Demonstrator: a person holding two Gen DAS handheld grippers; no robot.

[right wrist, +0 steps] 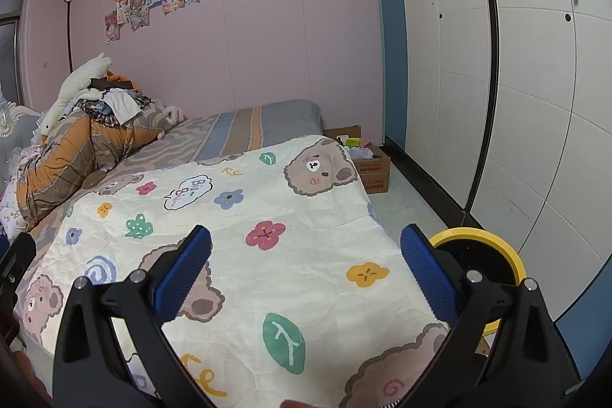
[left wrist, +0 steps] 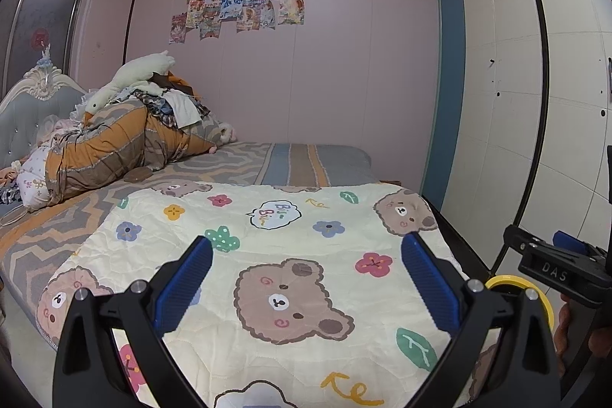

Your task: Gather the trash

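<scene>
My left gripper (left wrist: 306, 278) is open and empty, held above a cream bear-print quilt (left wrist: 267, 239) on the bed. My right gripper (right wrist: 306, 274) is also open and empty above the same quilt (right wrist: 267, 201); its body shows at the right edge of the left wrist view (left wrist: 558, 266). A yellow-rimmed round bin with a dark inside (right wrist: 485, 259) stands on the floor beside the bed, just right of my right gripper; its rim shows in the left wrist view (left wrist: 508, 283). No loose trash is visible on the quilt.
A heap of bedding, clothes and a white plush (left wrist: 126, 125) lies at the bed's head end. An open cardboard box with items (right wrist: 369, 159) sits on the floor past the bed's foot. A white wardrobe (right wrist: 497, 83) lines the right wall.
</scene>
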